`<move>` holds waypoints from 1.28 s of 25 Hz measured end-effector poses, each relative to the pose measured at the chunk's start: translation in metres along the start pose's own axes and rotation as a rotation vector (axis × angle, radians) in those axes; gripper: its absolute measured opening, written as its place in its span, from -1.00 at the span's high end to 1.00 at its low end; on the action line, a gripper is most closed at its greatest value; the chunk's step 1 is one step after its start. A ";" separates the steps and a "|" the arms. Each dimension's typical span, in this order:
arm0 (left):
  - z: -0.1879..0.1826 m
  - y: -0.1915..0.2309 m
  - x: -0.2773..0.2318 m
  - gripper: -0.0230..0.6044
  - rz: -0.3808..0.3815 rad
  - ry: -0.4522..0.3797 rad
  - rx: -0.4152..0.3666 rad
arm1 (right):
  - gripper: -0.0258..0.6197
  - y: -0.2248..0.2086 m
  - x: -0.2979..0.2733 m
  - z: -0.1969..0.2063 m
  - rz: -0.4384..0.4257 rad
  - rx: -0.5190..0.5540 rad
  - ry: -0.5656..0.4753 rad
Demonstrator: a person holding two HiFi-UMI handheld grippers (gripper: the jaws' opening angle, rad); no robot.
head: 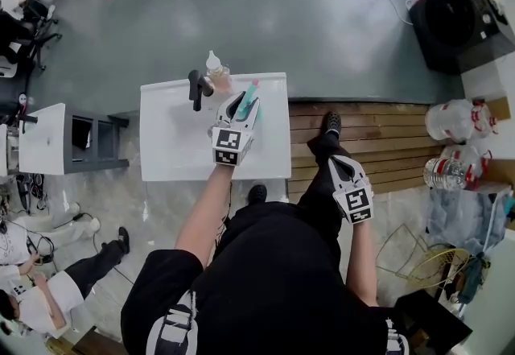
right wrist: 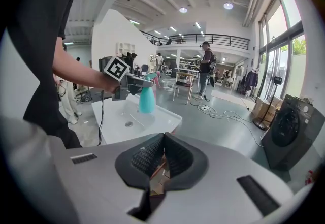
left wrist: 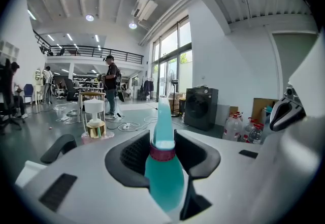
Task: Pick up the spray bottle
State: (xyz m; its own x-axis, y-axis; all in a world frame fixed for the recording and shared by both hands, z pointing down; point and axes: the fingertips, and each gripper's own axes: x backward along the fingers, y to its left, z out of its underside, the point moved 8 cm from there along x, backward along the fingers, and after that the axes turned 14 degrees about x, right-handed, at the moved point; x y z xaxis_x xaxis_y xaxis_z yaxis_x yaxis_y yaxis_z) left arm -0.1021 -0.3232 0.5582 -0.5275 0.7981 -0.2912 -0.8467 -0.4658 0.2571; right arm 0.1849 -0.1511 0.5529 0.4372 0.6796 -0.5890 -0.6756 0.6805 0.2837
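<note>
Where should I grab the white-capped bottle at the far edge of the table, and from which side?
Take the white-capped bottle by its wide lower part, under the thin neck, coming in level from the near-right. It stands upright near the table's far edge, and a black object stands close on its left.

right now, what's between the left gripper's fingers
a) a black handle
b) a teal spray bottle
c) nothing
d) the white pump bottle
B: the left gripper view shows the teal spray bottle clamped by the left gripper, its fingers pressing on either side at the red neck ring.
</note>
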 end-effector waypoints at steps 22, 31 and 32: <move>0.012 -0.014 0.116 0.41 0.071 0.021 -0.029 | 0.87 0.082 0.027 -0.025 0.034 -0.004 -0.041; 0.011 -0.018 0.129 0.41 0.094 0.019 -0.034 | 0.87 0.093 0.032 -0.023 0.043 -0.008 -0.031; 0.010 -0.019 0.131 0.41 0.096 0.018 -0.036 | 0.87 0.093 0.033 -0.024 0.045 -0.008 -0.032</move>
State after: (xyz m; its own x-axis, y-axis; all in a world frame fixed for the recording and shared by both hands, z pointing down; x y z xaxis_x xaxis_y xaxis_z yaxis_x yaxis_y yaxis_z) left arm -0.1545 -0.2063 0.5248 -0.6074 0.7421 -0.2837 -0.7939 -0.5536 0.2516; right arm 0.1223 -0.0720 0.5417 0.4251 0.7181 -0.5510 -0.6996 0.6469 0.3033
